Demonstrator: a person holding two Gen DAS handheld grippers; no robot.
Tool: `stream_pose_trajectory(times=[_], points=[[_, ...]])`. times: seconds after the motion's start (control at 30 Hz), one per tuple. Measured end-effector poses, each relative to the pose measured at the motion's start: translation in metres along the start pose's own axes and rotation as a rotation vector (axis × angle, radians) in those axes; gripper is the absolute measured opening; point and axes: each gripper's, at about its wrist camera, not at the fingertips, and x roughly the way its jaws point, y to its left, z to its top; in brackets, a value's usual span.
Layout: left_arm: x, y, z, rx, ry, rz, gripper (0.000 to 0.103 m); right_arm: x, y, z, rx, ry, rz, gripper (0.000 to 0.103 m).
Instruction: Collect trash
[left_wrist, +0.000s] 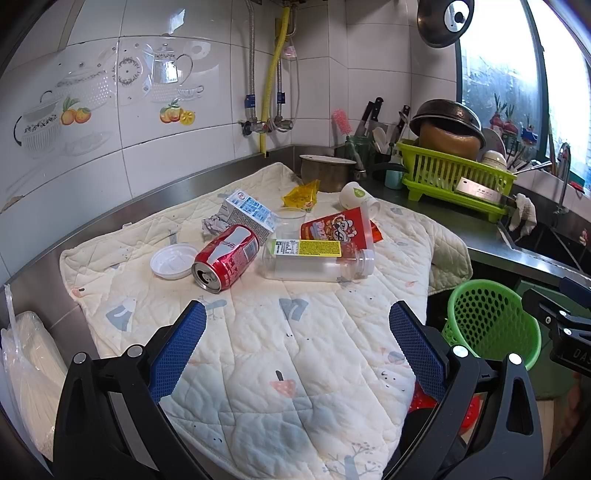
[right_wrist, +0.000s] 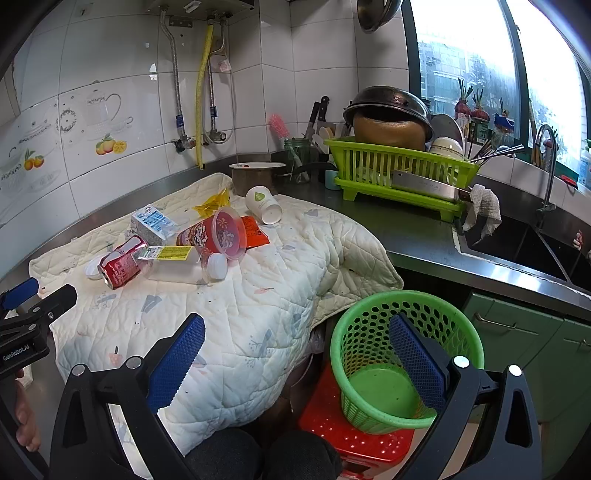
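Trash litters the quilted white cloth (left_wrist: 280, 354): a dented red soda can (left_wrist: 226, 257) beside a clear plastic bottle (left_wrist: 314, 260). Left gripper (left_wrist: 297, 347) and right gripper (right_wrist: 297, 354) both hover, spread wide and holding nothing.

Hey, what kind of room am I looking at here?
Most likely a home kitchen: a steel sink with a faucet, a green dish rack stacked with bowls, and knives against the tiled wall.
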Motion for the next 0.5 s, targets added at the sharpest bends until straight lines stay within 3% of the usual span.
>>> stream_pose_trajectory(times=[0.5], points=[[0.001, 0.0008, 0.0019, 0.0, -0.003, 0.004, 0.098, 0.0002, 0.0018, -0.001, -0.005, -0.005, -0.005, 0.097]])
